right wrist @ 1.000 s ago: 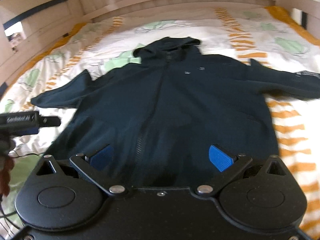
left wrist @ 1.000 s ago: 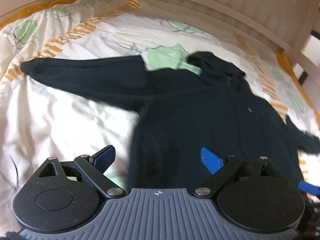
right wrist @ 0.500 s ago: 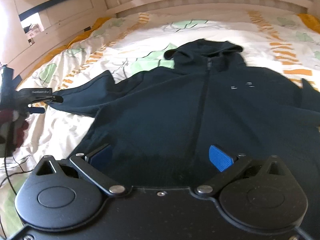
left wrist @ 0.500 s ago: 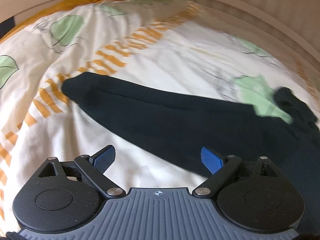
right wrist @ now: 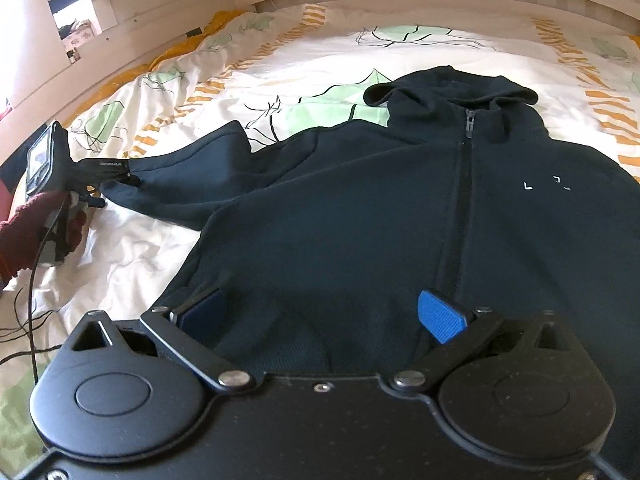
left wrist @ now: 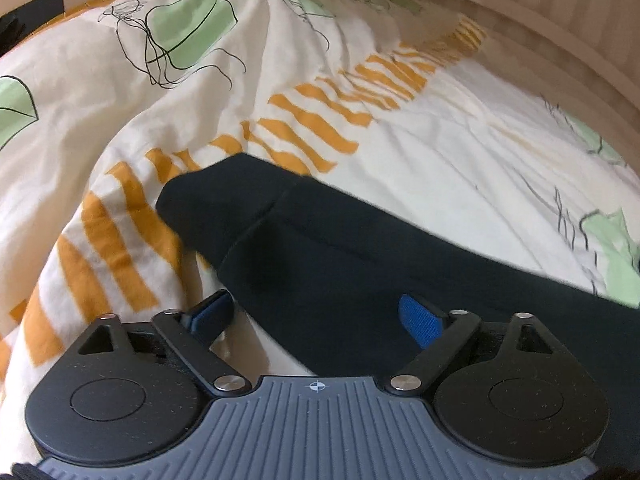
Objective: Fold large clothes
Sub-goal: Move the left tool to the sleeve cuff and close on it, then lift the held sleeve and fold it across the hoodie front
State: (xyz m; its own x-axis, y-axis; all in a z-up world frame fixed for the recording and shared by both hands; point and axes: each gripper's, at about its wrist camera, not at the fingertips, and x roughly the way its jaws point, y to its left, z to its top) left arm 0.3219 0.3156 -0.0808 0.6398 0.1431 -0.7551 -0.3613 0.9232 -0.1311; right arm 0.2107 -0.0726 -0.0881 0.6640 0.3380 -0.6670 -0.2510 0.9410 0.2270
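Dark navy zip hoodie (right wrist: 400,216) lies face up, spread flat on the patterned duvet (left wrist: 460,128), hood at the far end, zip closed up the front. Left gripper (left wrist: 316,314) is out by the end of the hoodie's left sleeve (left wrist: 320,248): cuff just ahead and a bit left of the fingertips, sleeve running off to the gripper's right toward the body. Jaws have just been closing in a little but stand wide apart; sleeve fabric sits between and under them, pads not pressing on it, so nothing gripped yet. Right wrist view shows the same thing from the side, w/ the person's hand (right wrist: 36,232) in a dark red sleeve behind the tool at the cuff.

Right gripper (right wrist: 320,314) hangs over the lower body of the hoodie, near the hem, zip line just inside its right finger. Jaws wide, nothing held.

Handling, by the look of it: thick fleece-type knit, soft and floppy, no stiffness, some weight once lifted. Probably won't slip on the ribbed blue pads, but a one-layer pinch would likely drag and leave the underside behind. Best hold looks like the cuff or the seam just behind it, both layers together; the denser edge should carry the sleeve across the chest. Duvet is soft and rumpled, so a deep bite may catch bedding too.
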